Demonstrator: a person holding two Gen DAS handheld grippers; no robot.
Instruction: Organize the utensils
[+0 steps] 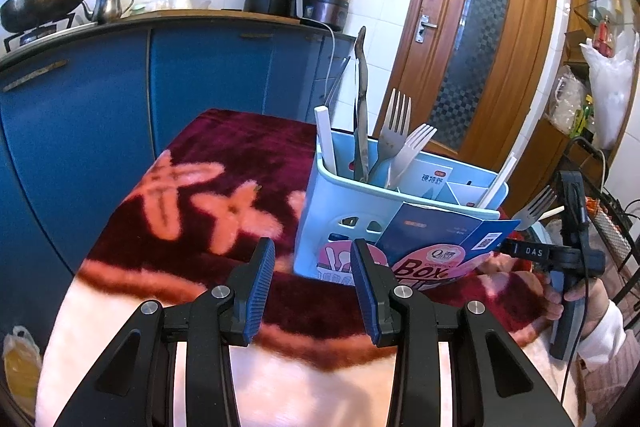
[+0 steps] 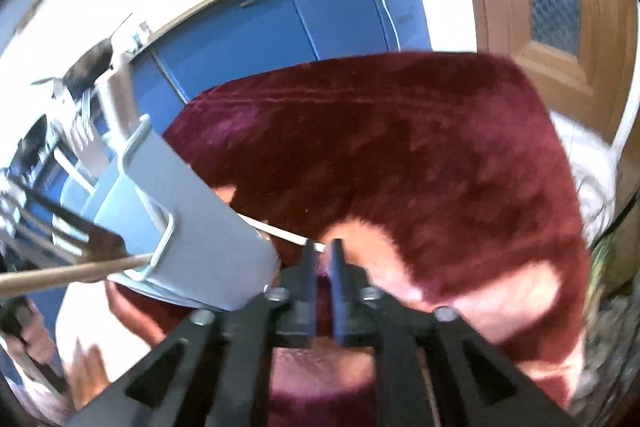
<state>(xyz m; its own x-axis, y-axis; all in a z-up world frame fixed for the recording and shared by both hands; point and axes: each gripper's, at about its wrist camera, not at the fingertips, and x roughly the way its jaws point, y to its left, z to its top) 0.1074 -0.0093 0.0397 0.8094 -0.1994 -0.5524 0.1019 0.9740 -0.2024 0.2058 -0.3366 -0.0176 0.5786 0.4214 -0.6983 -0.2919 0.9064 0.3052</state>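
- Left wrist view: the left gripper (image 1: 313, 263) hovers with its claw spread and empty, low over the maroon floral blanket (image 1: 224, 187) and just in front of the light-blue utensil holder (image 1: 340, 203).
- The holder stands upright on the blanket. It already carries two forks (image 1: 394, 131), a white chopstick (image 1: 326, 139), a long dark utensil (image 1: 362, 99) and some printed cards (image 1: 434, 177). A pink-and-blue packaging sleeve (image 1: 436, 239) leans across its front.
- At the right edge a person's hand (image 1: 580, 291) holds the right gripper (image 1: 570, 195), close beside the holder's right end. Another fork (image 1: 536, 207) and a short white tip (image 1: 554, 211) show there.
- Judgement: the left claw is well placed to brace the holder's near wall if it starts to tip or slide on the soft pile. It should stay clear of the rim.
- Right wrist view, heavily blurred: the right gripper's (image 2: 323, 251) claw stands narrowly parted. The end of a thin white stick (image 2: 280, 231), probably a chopstick, lies in the gap, and the pads do not seem to press on it.
- That stick slants from the holder's wall (image 2: 188, 211) down toward the fingers.
- Judgement: to do this step well, pinch the stick firmly near its end, lift it clear of the blanket, stand it upright over an open compartment and release only once its tip is inside.
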